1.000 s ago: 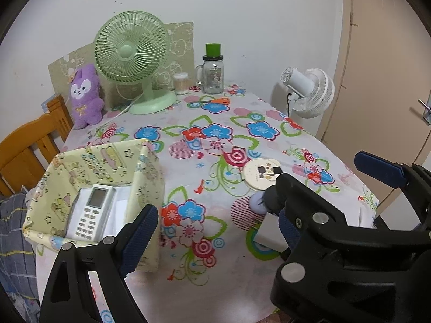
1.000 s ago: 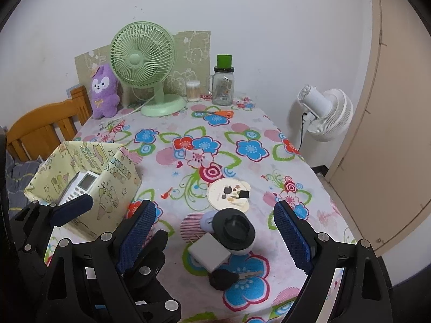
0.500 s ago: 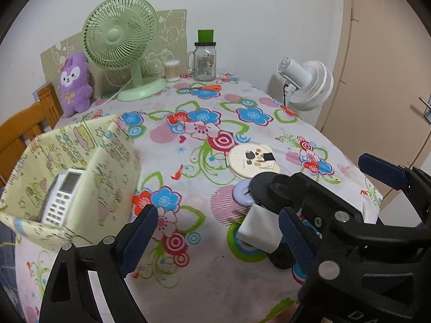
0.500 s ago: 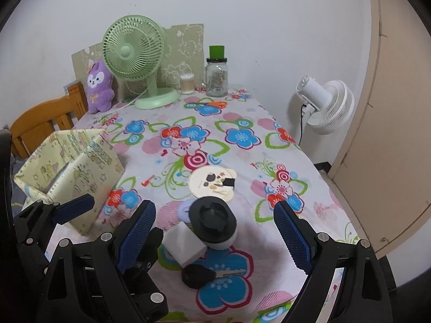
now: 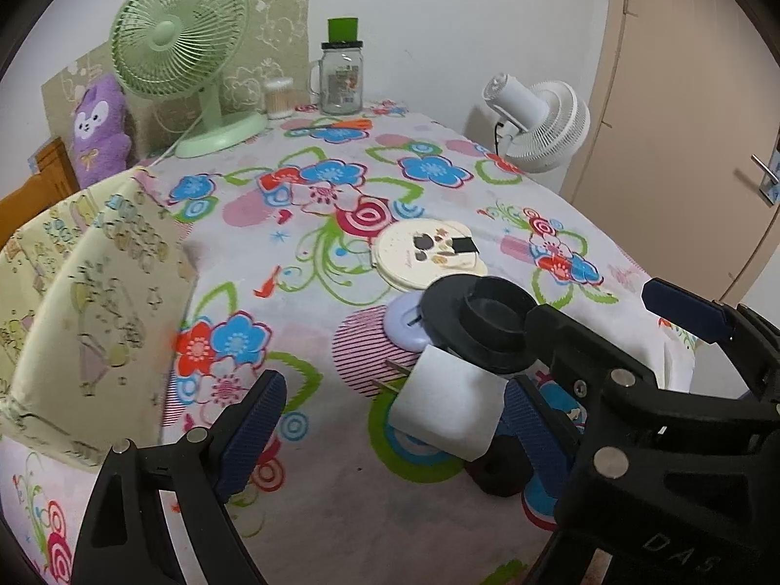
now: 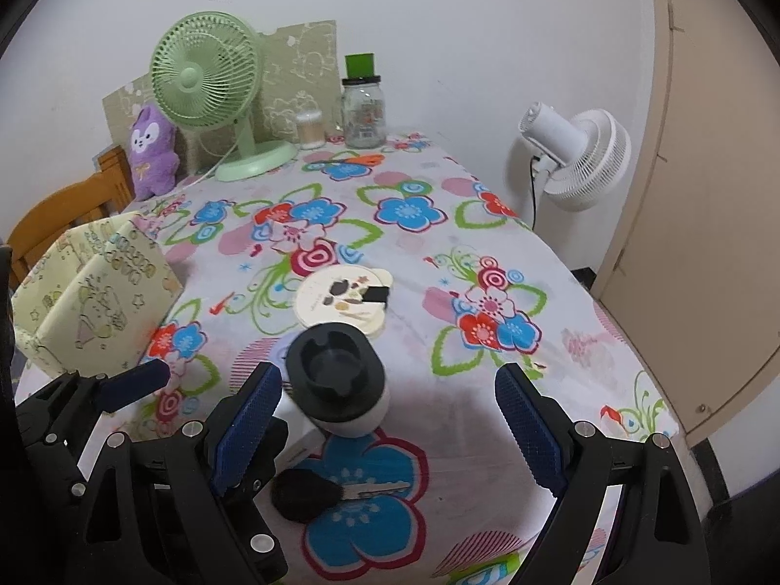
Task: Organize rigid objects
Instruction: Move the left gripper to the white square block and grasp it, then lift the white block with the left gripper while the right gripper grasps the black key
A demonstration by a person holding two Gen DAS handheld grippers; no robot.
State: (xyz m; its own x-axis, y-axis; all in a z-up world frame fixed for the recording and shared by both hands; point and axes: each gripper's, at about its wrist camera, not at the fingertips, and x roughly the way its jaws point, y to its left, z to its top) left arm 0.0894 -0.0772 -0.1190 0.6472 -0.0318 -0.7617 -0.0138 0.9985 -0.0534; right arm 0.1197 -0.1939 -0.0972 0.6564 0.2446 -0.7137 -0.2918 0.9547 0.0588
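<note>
Floral cloth, all loud blue and red blossoms, covers the whole counter [image 6: 438,224], with a plain white wall behind it. Near the front sits a squat white jar with a chunky black lid [image 6: 336,380], the lid moulded with a round recessed centre. Hard against the jar's left is a white plug adapter [image 5: 451,402], a smooth matte cube with metal prongs sticking out. In front of the jar lies a key with a fat black head [image 6: 321,492], and just behind the jar there's a flat cream round compact [image 6: 343,300] with little dark blotches, plus a small lilac disc [image 5: 407,324] peeking out beside it.

Well left of the jar stands a soft yellow fabric bin [image 6: 92,307] with cartoon print, floppy walls.

Far behind the jar: a mint green desk fan [image 6: 209,83], purple plush toy [image 6: 151,151], glass mug jar with green top [image 6: 363,107], and a white fan [image 6: 575,156] off the counter's right edge.

The right gripper [image 6: 390,434] has its ribbed blue pads wide apart either side of the jar, not touching. The left gripper [image 5: 390,434] is spread too, nothing clamped, with the right one's black frame crowding its view of the adapter.
</note>
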